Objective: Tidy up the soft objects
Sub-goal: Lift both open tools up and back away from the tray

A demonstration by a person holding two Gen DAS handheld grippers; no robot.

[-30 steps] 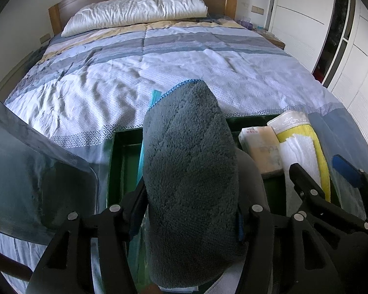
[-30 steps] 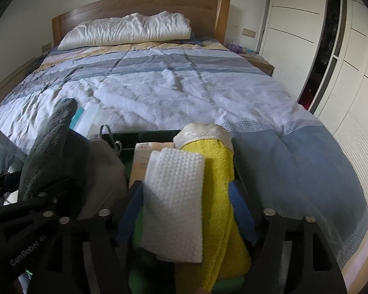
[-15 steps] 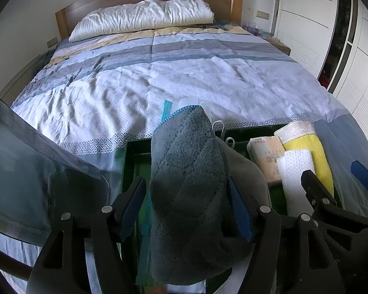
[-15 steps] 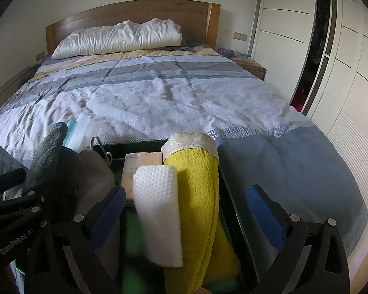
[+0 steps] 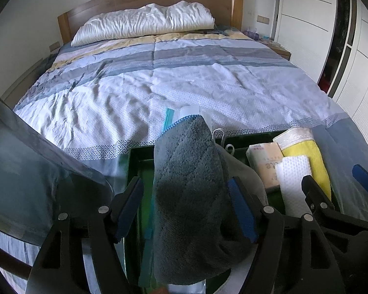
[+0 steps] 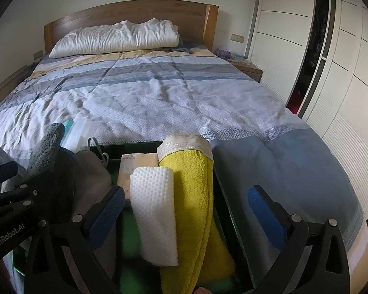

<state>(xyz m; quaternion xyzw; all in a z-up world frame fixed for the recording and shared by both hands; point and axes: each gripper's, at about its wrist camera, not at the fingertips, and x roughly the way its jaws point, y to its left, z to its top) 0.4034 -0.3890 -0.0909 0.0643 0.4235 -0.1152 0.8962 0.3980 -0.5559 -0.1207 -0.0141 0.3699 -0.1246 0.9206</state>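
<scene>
Soft objects mostly filed upright in dark green bin (image 6: 223, 196) at foot edge of bed (image 6: 159, 98): grey plush towel (image 5: 191, 183) toward left wall, grey cloth (image 6: 93, 171), tissue pack (image 6: 135, 164), white waffle cloth (image 6: 154, 208), yellow towel (image 6: 193, 196) against right wall. Left gripper (image 5: 186, 205) opening, pads astride grey plush towel, apparently clear. Right gripper (image 6: 184, 210) spread wide, astride white cloth and yellow towel, no contact. Judged nearly done. Striped quilt, white pillow (image 6: 115, 38), wooden headboard (image 6: 125, 16), white wardrobe (image 6: 343, 61) on right.
</scene>
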